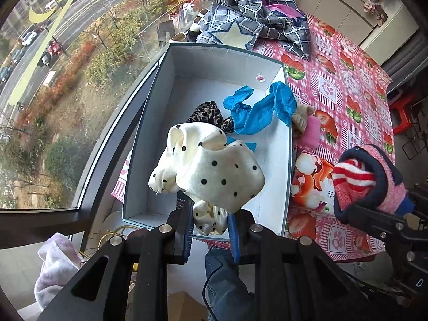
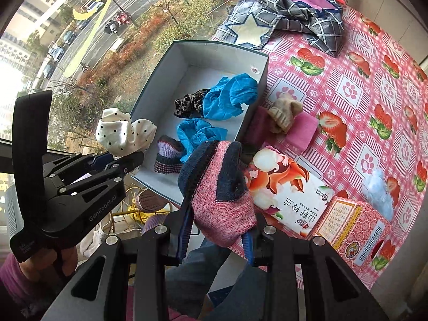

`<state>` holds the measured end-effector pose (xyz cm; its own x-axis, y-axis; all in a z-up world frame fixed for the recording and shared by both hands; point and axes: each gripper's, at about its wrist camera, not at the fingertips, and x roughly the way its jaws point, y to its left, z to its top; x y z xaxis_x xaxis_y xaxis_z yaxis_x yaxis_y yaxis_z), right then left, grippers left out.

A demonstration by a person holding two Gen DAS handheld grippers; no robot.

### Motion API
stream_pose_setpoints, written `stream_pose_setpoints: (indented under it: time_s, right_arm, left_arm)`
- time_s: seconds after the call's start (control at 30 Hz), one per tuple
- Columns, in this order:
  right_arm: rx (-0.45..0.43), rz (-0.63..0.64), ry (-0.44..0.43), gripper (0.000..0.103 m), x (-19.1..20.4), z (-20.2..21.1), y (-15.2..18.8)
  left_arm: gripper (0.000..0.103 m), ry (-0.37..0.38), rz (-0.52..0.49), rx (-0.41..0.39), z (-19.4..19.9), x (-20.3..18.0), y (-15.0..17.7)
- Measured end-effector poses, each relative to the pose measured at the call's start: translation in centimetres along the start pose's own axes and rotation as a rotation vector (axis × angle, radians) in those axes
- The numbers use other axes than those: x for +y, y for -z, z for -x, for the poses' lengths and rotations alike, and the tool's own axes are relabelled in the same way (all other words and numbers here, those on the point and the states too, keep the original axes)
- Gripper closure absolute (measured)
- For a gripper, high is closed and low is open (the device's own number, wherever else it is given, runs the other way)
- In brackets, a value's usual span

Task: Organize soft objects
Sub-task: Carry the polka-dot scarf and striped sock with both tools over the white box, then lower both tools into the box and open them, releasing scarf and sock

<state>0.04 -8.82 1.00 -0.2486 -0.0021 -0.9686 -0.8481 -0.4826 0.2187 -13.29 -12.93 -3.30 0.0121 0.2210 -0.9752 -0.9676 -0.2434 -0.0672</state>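
**Both tongs loaded over the grey box**

The left gripper [image 1: 211, 230] points steeply down, its blue-padded jaws clamped on a cream polka-dot cloth [image 1: 211, 171] that bunches up beyond the tips, its bulk standing away from the jaws rather than hanging to a side. The right gripper [image 2: 218, 236] is tipped down the same way, pinched on a pink and navy knitted sock [image 2: 219, 190]; the sock's long axis runs straight ahead of the jaws, with its dark cuff at the far end.

Past the left tips lies the open grey box [image 1: 283, 67]. It holds blue fabric [image 1: 262, 109], one piece draped over the wall nearest the right gripper, and a leopard-print piece [image 1: 211, 115]. The right wrist view adds a small knitted sock [image 2: 167, 157] in the box's near corner.

Beyond the box's wall on the right gripper's side, a pink cloth [image 2: 299, 131] and a beige knit [image 2: 283, 115] rest on the strawberry-print tablecloth [image 2: 347, 80]. A checked garment [image 1: 267, 24] is heaped at the far edge. The table stands against a window [image 1: 67, 67] overlooking a street.
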Motion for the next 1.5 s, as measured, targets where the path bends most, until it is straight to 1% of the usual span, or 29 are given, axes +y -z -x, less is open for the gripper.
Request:
stream_pose_setpoints:
  time_s: [0.27, 0.57, 1.03, 1.5]
  right_arm:
    - [0.011, 0.04, -0.007, 0.07, 1.5, -0.5, -0.9]
    - [0.034, 0.03, -0.019, 0.07, 1.3, -1.1, -1.1]
    - [0.042, 0.035, -0.024, 0.07, 1.3, -1.3, -1.4]
    - [0.058, 0.051, -0.028, 0.07, 2.1, -2.2, -3.3]
  left_arm:
    - [0.079, -0.004, 0.023, 0.005, 0.0, 0.6, 0.1]
    - [0.079, -0.006, 0.028, 0.016, -0.5, 0.5, -0.4]
    - [0.079, -0.005, 0.025, 0.02, -0.8, 0.8, -1.2]
    - [0.078, -0.004, 0.043, 0.037, -1.6, 1.9, -1.9]
